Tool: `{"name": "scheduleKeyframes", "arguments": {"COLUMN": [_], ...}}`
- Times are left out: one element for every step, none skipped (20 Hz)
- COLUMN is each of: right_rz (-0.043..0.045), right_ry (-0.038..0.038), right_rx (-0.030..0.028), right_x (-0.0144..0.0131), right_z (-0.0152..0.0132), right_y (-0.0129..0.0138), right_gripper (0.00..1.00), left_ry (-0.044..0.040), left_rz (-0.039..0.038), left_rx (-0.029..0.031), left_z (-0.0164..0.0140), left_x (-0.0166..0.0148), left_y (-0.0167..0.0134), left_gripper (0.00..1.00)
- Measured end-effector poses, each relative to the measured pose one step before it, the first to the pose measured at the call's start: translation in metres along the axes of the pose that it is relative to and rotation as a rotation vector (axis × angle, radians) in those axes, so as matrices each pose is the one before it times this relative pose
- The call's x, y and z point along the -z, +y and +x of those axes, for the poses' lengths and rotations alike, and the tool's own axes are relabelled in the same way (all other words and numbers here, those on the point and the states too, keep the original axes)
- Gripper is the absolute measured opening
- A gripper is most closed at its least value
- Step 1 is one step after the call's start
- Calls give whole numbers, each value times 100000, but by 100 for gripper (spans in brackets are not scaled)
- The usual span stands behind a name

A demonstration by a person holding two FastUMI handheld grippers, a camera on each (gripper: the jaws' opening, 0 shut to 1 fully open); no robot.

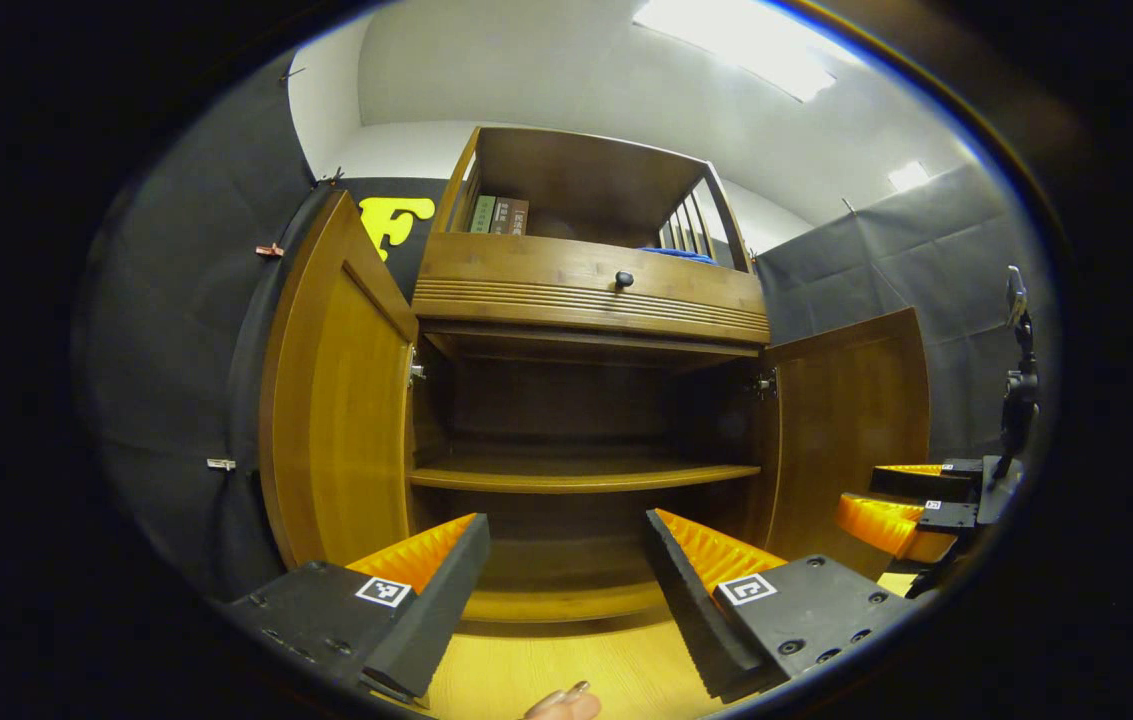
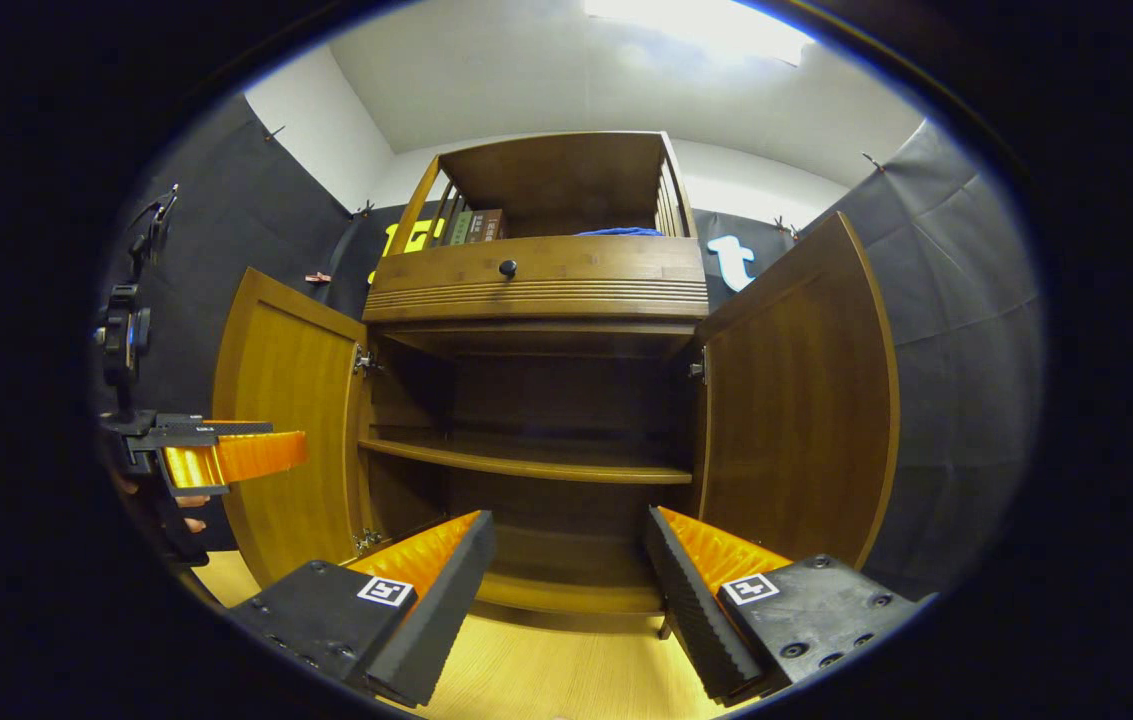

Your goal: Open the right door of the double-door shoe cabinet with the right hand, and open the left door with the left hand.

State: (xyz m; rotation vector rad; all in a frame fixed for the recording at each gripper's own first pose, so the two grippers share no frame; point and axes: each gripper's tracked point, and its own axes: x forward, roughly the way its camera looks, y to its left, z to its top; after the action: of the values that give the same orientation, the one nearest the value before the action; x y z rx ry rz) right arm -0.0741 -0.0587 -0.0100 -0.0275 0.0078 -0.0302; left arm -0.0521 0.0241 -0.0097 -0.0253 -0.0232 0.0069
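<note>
Both doors of the shoe cabinet (image 2: pixel 536 400) stand swung wide, the left door (image 1: pixel 336 400) and the right door (image 2: pixel 796 400) each folded out, bare shelves showing between. The left gripper (image 1: pixel 566 560) and the right gripper (image 2: pixel 566 560) hang spread apart, grasping nothing, clear of the cabinet. The opening looks finished; what remains seems only to back away.

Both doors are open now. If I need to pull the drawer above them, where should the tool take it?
Take the drawer by its small round knob, coming straight from the front. It is the only part protruding from the flat front, so the fingers can close on either side of it.
</note>
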Motion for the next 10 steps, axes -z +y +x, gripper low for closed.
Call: {"name": "scheduleKeyframes", "arguments": {"right_rz": [-233, -169, -39, -40, -123, -172, -222, -85, 67, 201], "right_ry": [195, 304, 123, 202, 166, 11, 103, 95, 1, -110], "right_rx": [-62, 8, -164, -44, 279, 416, 193, -43, -266, -324], "right_x": [57, 142, 41, 34, 105, 23, 59, 38, -39, -81], "right_z": [-33, -177, -89, -30, -89, -46, -45, 24, -46, -45], "right_y": [-27, 3, 74, 86, -38, -93, 16, 169, 90, 101], "right_gripper": [96, 96, 96, 96, 97, 97, 95, 97, 97, 97], "left_ry": [172, 342, 217, 219, 165, 150, 120, 5, 41, 4], "left_rz": [-563, -364, -126, 91, 150, -28, -110, -142, -2, 155], "left_rx": [339, 217, -44, -337, -92, 135, 326, 294, 102, -155], "left_z": [168, 104, 105, 6, 27, -53, 69, -59, 64, -7], "left_x": [229, 53, 74, 46, 54, 6, 65, -69, 35, -33], "left_y": [-61, -15, 109, 43, -53, -107, -5, -24, 87, -14], "left_gripper": [95, 95, 96, 95, 95, 96, 94, 96, 95, 95]}}
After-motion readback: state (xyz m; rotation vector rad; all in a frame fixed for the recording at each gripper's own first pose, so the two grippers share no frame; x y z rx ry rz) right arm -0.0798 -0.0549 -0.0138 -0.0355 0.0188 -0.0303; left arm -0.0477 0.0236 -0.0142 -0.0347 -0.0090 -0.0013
